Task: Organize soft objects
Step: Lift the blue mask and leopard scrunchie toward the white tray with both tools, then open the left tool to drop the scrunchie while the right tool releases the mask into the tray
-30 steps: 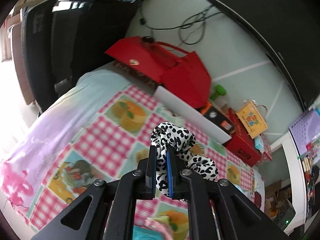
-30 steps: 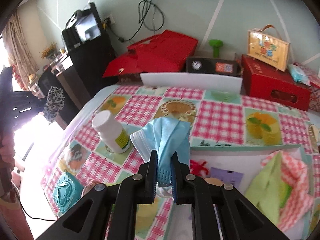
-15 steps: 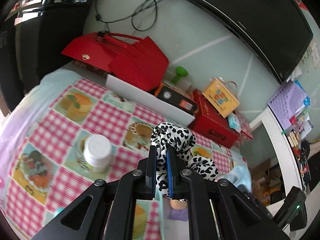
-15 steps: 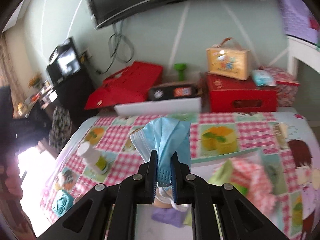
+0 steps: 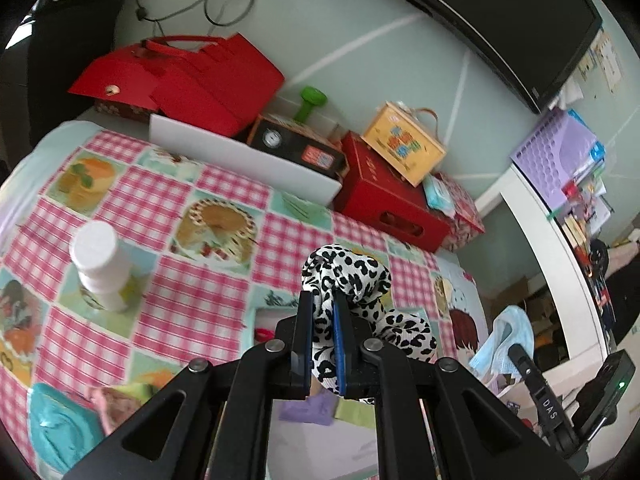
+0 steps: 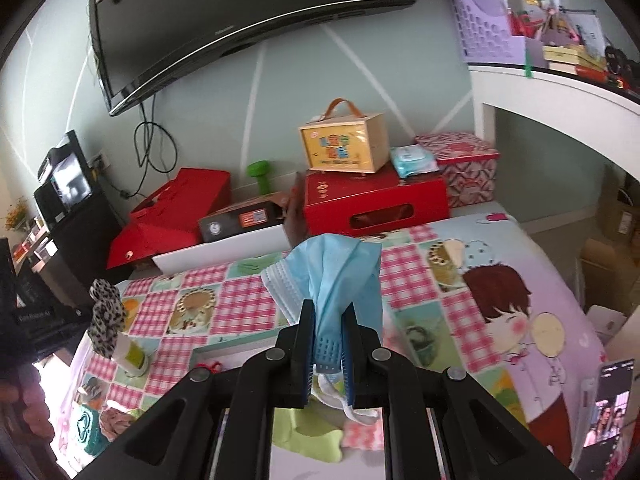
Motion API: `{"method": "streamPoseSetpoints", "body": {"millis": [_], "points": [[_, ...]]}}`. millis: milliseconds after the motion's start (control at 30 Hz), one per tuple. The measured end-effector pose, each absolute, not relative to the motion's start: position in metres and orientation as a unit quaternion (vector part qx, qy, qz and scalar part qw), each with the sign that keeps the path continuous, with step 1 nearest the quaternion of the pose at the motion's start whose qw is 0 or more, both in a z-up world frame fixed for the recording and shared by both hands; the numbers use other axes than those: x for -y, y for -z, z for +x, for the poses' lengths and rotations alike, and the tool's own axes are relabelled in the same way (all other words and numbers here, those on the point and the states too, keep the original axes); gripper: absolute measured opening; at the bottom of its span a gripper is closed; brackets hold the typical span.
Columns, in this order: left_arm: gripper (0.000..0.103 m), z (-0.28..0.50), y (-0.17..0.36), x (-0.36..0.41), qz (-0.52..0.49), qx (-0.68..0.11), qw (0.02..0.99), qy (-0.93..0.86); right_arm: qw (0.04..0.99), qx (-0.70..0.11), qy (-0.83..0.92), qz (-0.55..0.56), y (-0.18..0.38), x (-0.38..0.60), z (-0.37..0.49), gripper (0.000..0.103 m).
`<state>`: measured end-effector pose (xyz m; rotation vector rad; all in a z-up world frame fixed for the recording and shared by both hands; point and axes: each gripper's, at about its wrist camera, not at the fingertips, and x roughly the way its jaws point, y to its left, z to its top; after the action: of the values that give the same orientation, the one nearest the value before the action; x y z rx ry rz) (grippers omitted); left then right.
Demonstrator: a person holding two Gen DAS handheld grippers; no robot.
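My left gripper (image 5: 323,338) is shut on a black-and-white leopard-print cloth (image 5: 352,280), held above the table; the cloth also shows at the left of the right wrist view (image 6: 105,318). My right gripper (image 6: 327,342) is shut on a light blue face mask (image 6: 332,276), held above the white tray (image 6: 224,350); the mask shows at the right of the left wrist view (image 5: 504,340). A green and pink-checked cloth (image 6: 320,432) lies in the tray below my right gripper. A teal soft item (image 5: 60,428) lies at the table's near left.
A white bottle (image 5: 100,264) stands on the checked tablecloth (image 5: 192,300) at the left. Red boxes (image 6: 372,200), a yellow case (image 6: 344,148) and a white board (image 5: 240,160) line the back by the wall. A phone (image 6: 608,404) lies at the right.
Both grippers have swung to the right and lifted, each keeping its cloth. The bottle has come into the left wrist view, and the right wrist view now faces the back wall.
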<state>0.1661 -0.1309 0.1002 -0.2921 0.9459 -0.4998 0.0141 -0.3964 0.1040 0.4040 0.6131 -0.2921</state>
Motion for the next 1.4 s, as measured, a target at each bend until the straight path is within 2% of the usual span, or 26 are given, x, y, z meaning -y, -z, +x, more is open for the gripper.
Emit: {"method": "streamPoseSetpoints", "body": {"millis": [367, 1400], "points": [[0.009, 0.162, -0.057, 0.169, -0.112, -0.487, 0.83, 0.25, 0.908, -0.331, 0.172, 0.191, -0.089, 0.406, 0.015, 0.012], [0.01, 0.164, 0.008, 0.216, -0.045, -0.529, 0.808, 0.256, 0.868, -0.425, 0.118, 0.229, -0.018, 0.384, 0.067, 0.012]]}}
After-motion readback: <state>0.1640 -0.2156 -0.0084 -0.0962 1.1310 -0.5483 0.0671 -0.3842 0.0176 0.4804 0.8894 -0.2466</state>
